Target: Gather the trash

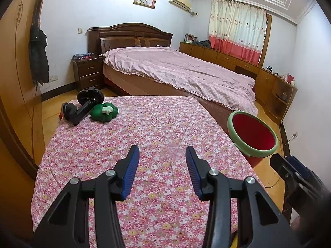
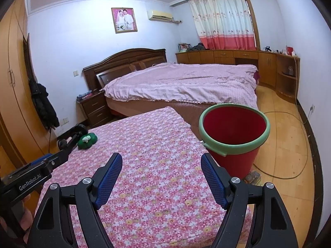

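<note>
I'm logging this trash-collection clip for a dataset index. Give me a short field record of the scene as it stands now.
setting: bedroom, table with floral cloth in front of a bed
bin: red bucket with green rim, on the floor off the table's right edge; no contents visible in the part of its inside that shows
items on table: green clover-shaped object and black suction mount, touching, far left corner
left gripper: open, holds nothing, over the cloth
right gripper: open, holds nothing

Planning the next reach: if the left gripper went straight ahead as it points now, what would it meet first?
Probably only the flowered tablecloth; the left gripper is open, and the green toy lies left of its line.
</note>
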### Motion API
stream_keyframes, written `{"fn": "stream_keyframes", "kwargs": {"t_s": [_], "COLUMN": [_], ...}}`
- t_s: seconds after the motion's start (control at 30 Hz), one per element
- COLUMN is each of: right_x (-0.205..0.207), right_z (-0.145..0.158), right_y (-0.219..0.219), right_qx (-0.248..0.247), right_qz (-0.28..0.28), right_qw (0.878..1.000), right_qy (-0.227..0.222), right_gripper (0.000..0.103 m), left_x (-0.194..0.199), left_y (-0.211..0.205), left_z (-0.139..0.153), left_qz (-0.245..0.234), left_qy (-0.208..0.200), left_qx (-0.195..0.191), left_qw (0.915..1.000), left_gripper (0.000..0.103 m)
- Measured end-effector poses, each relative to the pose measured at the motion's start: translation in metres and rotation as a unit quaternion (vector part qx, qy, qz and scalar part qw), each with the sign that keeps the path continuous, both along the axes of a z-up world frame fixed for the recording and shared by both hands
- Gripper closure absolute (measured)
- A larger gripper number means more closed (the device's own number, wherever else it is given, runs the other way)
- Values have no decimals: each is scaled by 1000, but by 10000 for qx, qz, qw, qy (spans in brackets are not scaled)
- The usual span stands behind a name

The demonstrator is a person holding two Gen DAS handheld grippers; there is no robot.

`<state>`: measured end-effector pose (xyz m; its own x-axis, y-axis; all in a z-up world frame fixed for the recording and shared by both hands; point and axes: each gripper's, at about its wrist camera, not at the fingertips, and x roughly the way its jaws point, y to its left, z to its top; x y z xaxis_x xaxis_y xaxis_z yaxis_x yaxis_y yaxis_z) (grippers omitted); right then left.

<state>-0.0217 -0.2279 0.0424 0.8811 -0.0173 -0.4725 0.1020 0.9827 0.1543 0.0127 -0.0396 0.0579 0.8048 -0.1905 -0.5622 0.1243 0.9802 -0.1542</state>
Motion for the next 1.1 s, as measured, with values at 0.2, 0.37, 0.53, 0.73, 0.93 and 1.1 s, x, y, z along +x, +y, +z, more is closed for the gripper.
{"fn": "stream_keyframes", "kwargs": {"t_s": [0.2,0.37,0.53,0.73,0.93,1.1], "right_x": [2,2,3,3,4,4], "right_z": [-2,-3,-4,-5,-8,-9], "right_y": [-4,-5,-6,-6,-7,-7], "right_qx": [65,83,98,123,146,148], "right_qz": [-20,-17,-20,-18,-6,-8], "right_qw": [10000,9999,9999,9999,9998,9998], "right_qy": [56,70,86,100,125,129], "right_gripper": [24,24,24,24,24,24], "left_x": [1,1,3,3,3,3], "left_y": [-1,0,1,0,0,0], "left_z": [-3,-4,-6,-7,-7,-7], "left_qz": [42,64,95,94,98,95], "left_qy": [22,22,42,49,56,55], "left_qx": [16,30,48,48,55,71], "left_qw": [10000,10000,9999,9999,9999,9999], "left_gripper": [56,56,56,56,56,56]}}
